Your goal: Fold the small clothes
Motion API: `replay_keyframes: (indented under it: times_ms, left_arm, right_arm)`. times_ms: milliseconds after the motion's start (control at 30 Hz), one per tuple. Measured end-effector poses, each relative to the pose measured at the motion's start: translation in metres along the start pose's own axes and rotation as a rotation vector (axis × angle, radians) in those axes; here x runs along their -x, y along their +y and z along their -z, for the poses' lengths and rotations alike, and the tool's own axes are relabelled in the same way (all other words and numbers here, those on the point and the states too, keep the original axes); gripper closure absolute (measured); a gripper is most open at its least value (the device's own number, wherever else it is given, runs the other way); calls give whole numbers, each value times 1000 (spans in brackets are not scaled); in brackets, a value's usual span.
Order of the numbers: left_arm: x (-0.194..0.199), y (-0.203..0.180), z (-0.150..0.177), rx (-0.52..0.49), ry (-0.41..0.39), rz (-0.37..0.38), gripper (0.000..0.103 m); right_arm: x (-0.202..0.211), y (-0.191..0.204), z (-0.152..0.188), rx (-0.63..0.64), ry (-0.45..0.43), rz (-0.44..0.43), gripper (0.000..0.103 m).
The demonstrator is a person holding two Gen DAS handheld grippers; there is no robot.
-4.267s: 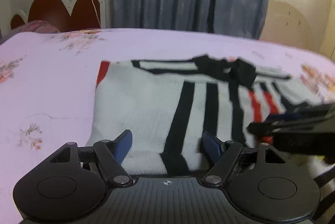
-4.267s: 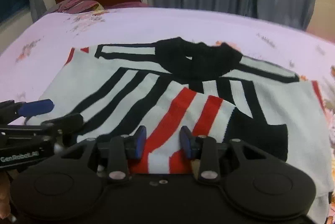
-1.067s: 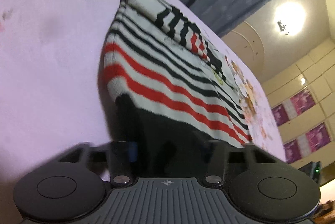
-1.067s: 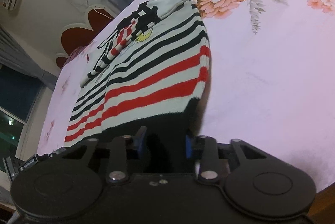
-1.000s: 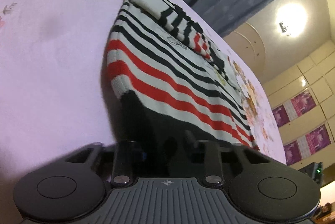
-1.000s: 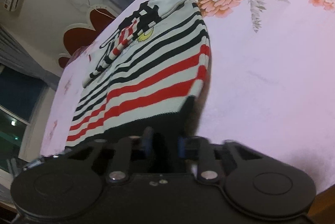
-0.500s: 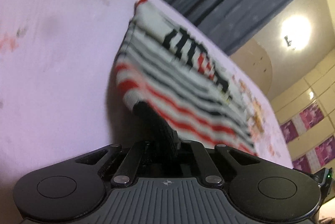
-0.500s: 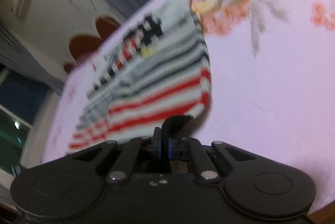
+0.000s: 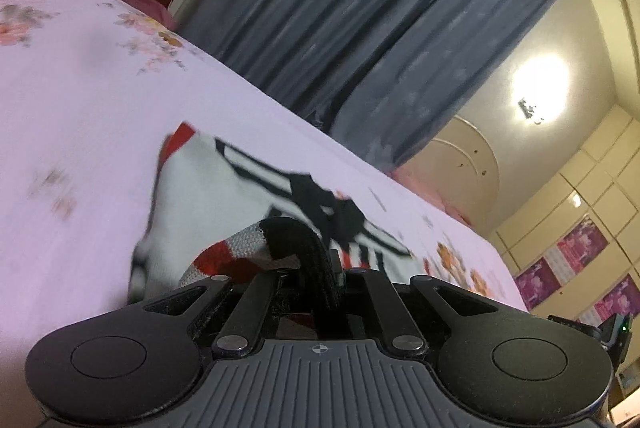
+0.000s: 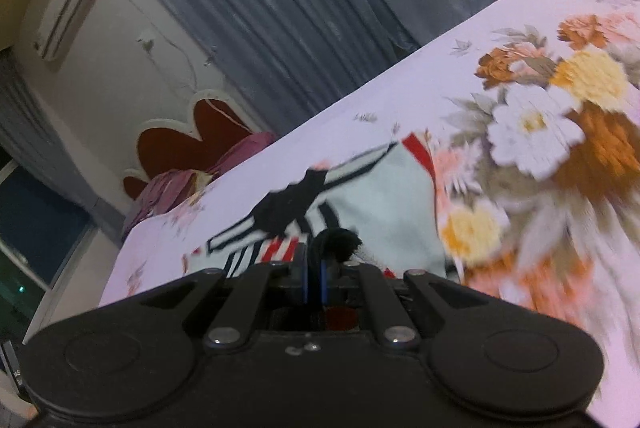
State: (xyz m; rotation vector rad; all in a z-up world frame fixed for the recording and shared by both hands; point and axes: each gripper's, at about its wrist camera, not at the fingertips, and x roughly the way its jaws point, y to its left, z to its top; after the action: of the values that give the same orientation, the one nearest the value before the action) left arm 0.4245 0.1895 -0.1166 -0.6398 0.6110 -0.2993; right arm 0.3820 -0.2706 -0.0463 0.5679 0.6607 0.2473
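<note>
Left tool (image 9: 320, 284): jaws drawn narrow, clamped on the black ribbed hem of the striped sweater (image 9: 224, 203). The hem bunches up between the pads and rises above them, with a band of red and grey knit trailing off to the left.

Right tool (image 10: 314, 268): jaws likewise drawn narrow, blue pads pinching a tuft of the same black hem, which sticks up just past the fingertips.

The sweater lies on the bed (image 9: 80, 115), on a pale pink sheet printed with flowers. Its near edge is lifted off the sheet at both gripped corners. The far part rests flat, white ground uppermost, with the black collar and black stripes toward the far side and a red cuff at the far left corner. In the right wrist view the large flower print (image 10: 552, 131) sits just right of the garment.

Beyond the bed: grey-blue curtains (image 9: 360, 27), a red scalloped headboard (image 10: 192, 143), a wall lamp (image 9: 536, 87) lit. Both views are motion-blurred.
</note>
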Motion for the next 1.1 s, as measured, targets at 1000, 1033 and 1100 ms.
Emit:
replay_keyframes:
  times_ms: [1000,1033,1100]
  left_arm:
    - [-174,18,-52,-420,164,-234,66]
    - [-180,16,-52,-458,164,-261,70]
    - [-179,11,-51,-487,158,-281,87]
  right_arm:
    - [-196,-13,-39,358,106,283,62]
    - [-203,-5,-32,434,119,311,69]
    - [-211,10,-19,574,112,360,74]
